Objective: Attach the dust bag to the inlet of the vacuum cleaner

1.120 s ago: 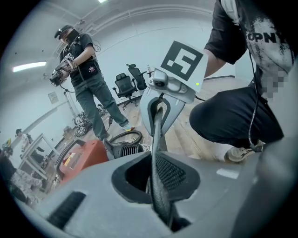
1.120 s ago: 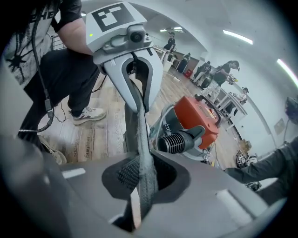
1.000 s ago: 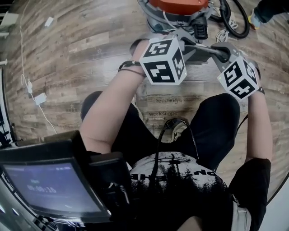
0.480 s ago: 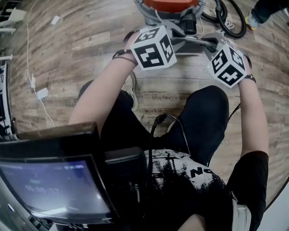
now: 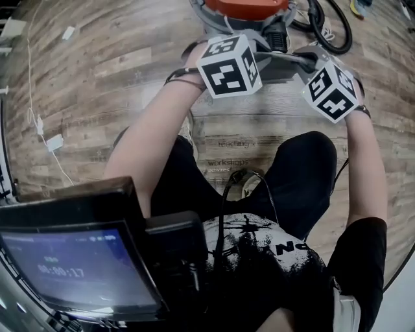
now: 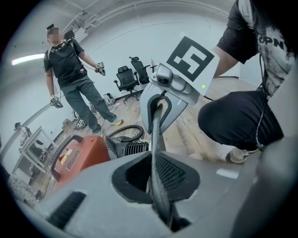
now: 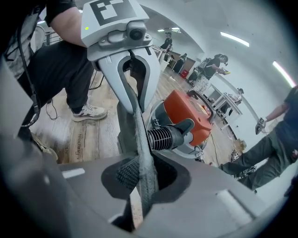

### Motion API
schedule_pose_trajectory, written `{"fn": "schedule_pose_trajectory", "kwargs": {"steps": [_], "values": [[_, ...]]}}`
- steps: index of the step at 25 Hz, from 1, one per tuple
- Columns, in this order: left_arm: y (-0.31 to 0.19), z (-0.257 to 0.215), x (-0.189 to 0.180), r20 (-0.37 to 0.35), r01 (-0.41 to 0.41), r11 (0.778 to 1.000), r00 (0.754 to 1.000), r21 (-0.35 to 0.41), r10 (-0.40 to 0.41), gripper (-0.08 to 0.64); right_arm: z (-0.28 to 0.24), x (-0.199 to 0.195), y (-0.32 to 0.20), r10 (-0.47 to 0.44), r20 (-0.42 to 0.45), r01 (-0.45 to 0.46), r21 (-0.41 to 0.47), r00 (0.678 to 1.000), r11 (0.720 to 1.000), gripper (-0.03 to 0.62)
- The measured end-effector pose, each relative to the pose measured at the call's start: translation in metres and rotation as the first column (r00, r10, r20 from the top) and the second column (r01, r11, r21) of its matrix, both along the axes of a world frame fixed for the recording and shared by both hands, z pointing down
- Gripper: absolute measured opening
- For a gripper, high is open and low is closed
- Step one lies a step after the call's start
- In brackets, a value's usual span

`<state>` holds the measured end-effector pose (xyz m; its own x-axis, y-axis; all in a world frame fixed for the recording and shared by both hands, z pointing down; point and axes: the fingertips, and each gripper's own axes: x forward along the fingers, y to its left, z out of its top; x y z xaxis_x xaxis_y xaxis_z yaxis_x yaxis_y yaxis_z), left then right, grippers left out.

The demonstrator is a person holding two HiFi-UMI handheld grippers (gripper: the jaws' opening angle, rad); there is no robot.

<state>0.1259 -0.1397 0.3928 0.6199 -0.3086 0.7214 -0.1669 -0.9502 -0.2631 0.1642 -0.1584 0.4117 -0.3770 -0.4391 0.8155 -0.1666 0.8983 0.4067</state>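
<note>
The left tool [image 6: 156, 181] is clenched on one edge of the dust bag [image 6: 156, 135]. The bag hangs flat and edge-on above the wooden floor [image 5: 97, 78], just in front of the vacuum cleaner [image 5: 249, 8]. The right tool [image 7: 142, 182] pinches the opposite edge. Gripping both sides probably pulls the limp bag taut, so its mouth can be lined up with the inlet, which it has not yet reached.

A black T-shirt [image 5: 259, 272] with white print, short sleeves, and black trousers [image 5: 305, 168]. A black cable [image 5: 221, 214] loops down the chest; dark bands [image 5: 183, 76] circle the wrists.
</note>
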Motion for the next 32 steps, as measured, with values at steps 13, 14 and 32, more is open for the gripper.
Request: {"fn": "schedule_pose_trajectory", "kwargs": {"steps": [13, 14, 32], "values": [[-0.027, 0.025, -0.004, 0.036, -0.056, 0.998, 0.998, -0.001, 0.056, 0.028, 0.033, -0.006, -0.026, 0.056, 0.01, -0.055, -0.074, 0.998, 0.996, 0.04], [-0.027, 0.024, -0.002, 0.034, -0.06, 0.998, 0.998, 0.001, 0.06, 0.028, 0.032, -0.004, -0.026, 0.057, 0.008, -0.056, -0.076, 0.998, 0.996, 0.04], [-0.029, 0.034, 0.005, -0.02, -0.01, 0.998, 1.0, -0.059, 0.009, 0.028, 0.013, 0.013, -0.027, 0.038, -0.089, -0.044, -0.066, 0.995, 0.997, 0.026]]}}
